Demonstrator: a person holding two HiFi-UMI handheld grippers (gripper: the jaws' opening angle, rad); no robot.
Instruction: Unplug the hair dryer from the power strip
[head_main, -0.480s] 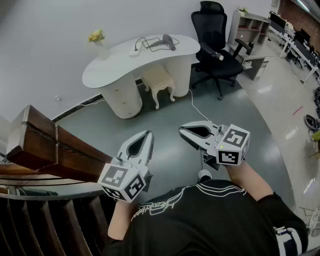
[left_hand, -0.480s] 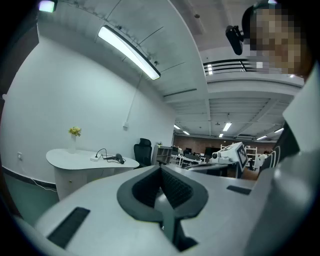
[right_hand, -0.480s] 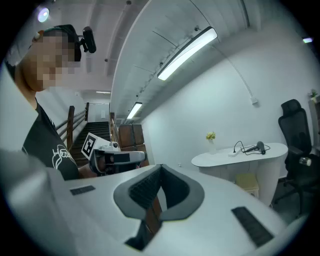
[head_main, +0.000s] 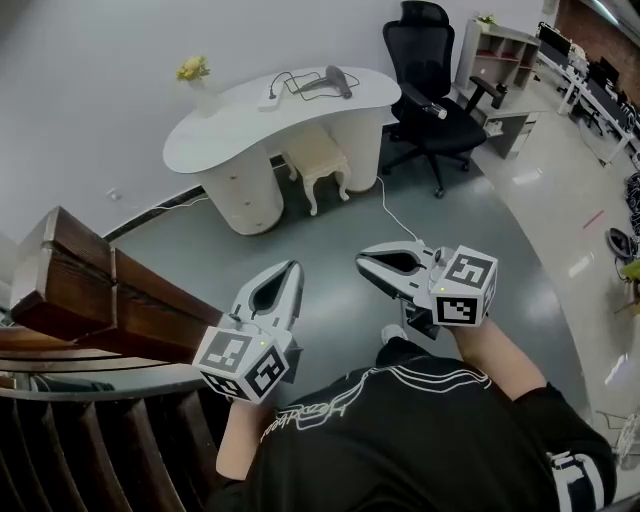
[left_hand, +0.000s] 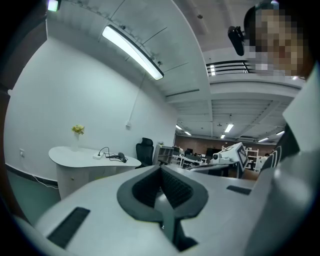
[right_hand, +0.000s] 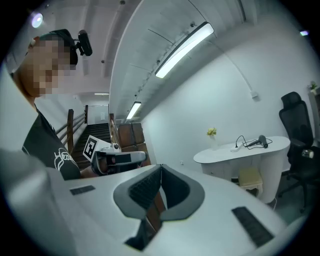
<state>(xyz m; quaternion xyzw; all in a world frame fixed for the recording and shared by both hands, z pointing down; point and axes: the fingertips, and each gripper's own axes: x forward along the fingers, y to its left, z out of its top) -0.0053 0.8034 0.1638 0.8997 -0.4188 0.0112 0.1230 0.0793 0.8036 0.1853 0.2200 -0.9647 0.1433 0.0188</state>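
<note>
**Hair dryer lies plugged in on the far desk; both grippers closed and empty**

The hair dryer (head_main: 330, 85) lies flat on the white curved desk (head_main: 225, 140), near the desk's right end and toward its wall-side edge. Its long axis runs along the desk's length. The thick dark head sits at the end nearer the black office chair (head_main: 430, 95), and the slimmer, paler part points back toward the power strip (head_main: 270, 100). Which way the nozzle opening faces is too small to tell. The white power strip rests just left of the dryer, close to the same wall-side edge. A thin dark cord (head_main: 290, 82) rises from it and loops over the desk top to the dryer.

At the desk's left end stands a vase of yellow flowers (head_main: 194, 74). A small cream stool (head_main: 318, 160) is tucked under the front edge.

The left gripper (head_main: 292, 267) and the right gripper (head_main: 363, 262) are held roughly level in front of the person's black shirt, well apart from the desk. Each has its jaws pressed together with nothing between them.

The floor (head_main: 330, 240) is smooth, glossy grey-green, and a white cable (head_main: 392, 215) trails across it from the desk. The wall behind the desk is plain white. A dark wooden stair rail (head_main: 95, 290) stands at the left. Shelving and more desks fill the room's right side.
</note>
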